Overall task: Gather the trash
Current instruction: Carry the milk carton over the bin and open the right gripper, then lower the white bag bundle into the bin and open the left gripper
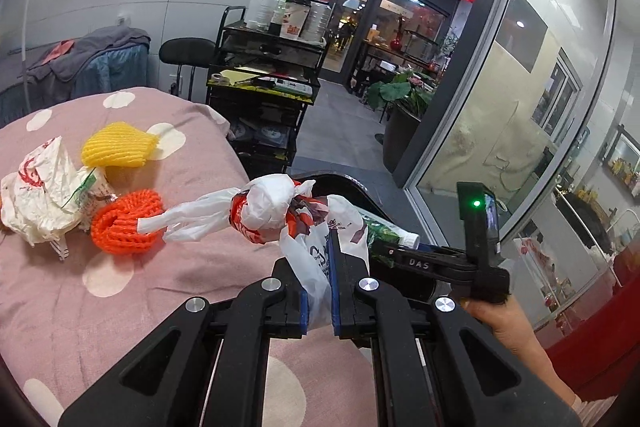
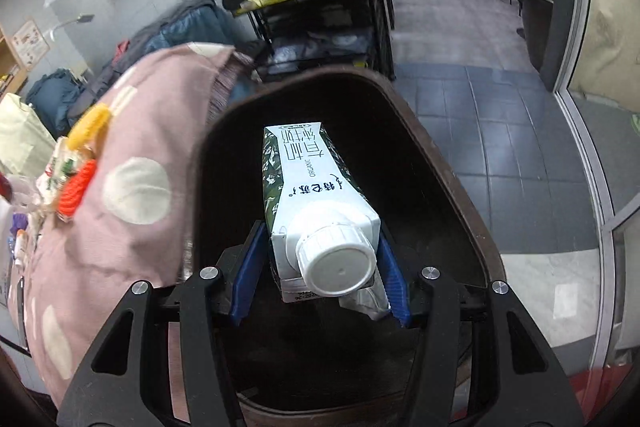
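Gripping a knotted plastic bag (image 1: 308,227), your left tool (image 1: 318,291) is clamped over the bed (image 1: 120,307); your right tool (image 2: 320,275) clamps a milk carton (image 2: 304,179) above the bin (image 2: 452,171)

Your left gripper (image 1: 318,285) and right gripper (image 2: 318,267) are black frames with blue pads and silver screws.

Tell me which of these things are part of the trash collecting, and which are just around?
Job: milk carton, knotted plastic bag, orange foam net, yellow foam net, crumpled wrapper, dark bin.
Around: black cart, potted plant, chair.
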A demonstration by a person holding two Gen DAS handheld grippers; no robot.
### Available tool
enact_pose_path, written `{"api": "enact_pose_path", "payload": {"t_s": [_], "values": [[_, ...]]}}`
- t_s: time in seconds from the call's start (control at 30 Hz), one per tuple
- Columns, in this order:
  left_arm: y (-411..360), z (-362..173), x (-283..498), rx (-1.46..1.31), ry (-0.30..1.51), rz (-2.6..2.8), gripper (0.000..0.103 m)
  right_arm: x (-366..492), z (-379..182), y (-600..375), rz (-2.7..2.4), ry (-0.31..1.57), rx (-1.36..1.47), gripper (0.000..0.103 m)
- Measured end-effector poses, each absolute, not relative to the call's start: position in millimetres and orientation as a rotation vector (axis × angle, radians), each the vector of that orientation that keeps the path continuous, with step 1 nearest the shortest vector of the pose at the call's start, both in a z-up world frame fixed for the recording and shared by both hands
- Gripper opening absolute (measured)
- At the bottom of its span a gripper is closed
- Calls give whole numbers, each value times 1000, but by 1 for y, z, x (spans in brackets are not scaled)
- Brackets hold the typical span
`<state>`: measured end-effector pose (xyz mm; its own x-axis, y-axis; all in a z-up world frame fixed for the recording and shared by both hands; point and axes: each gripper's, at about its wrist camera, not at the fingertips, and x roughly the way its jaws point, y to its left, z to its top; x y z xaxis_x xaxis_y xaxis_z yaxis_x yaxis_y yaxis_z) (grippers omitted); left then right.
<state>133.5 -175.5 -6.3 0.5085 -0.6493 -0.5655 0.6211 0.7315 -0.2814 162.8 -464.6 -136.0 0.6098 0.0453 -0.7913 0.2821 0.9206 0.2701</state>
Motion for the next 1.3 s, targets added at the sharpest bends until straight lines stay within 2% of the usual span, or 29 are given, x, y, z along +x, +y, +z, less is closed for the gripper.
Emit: {"api": "enact_pose_path", "payload": {"t_s": [0.5,0.53,0.57,0.6,0.93,0.97,1.03,1.23,1.3], "values": [[-207,-13,136,1,747,-808,8,188,-193,-457,-207,1096,314,54],[-208,-15,136,2,752,-811,8,187,-194,-457,-206,1096,318,56],[-209,-15,137,3,756,-813,8,186,-194,-457,-204,1095,324,62],[-211,-16,136,5,759,-814,8,183,-193,-457,-205,1085,330,68],[-229,-16,140,32,768,-836,8,144,-152,-460,-265,919,335,72],[-232,-16,140,37,770,-844,8,139,-148,-461,-274,903,332,73],[-241,-16,140,51,774,-863,8,127,-138,-463,-296,869,333,83],[-270,-23,139,89,803,-909,8,107,-117,-477,-384,799,323,84],[-279,-26,139,106,814,-920,8,99,-114,-486,-420,787,336,88]]}}
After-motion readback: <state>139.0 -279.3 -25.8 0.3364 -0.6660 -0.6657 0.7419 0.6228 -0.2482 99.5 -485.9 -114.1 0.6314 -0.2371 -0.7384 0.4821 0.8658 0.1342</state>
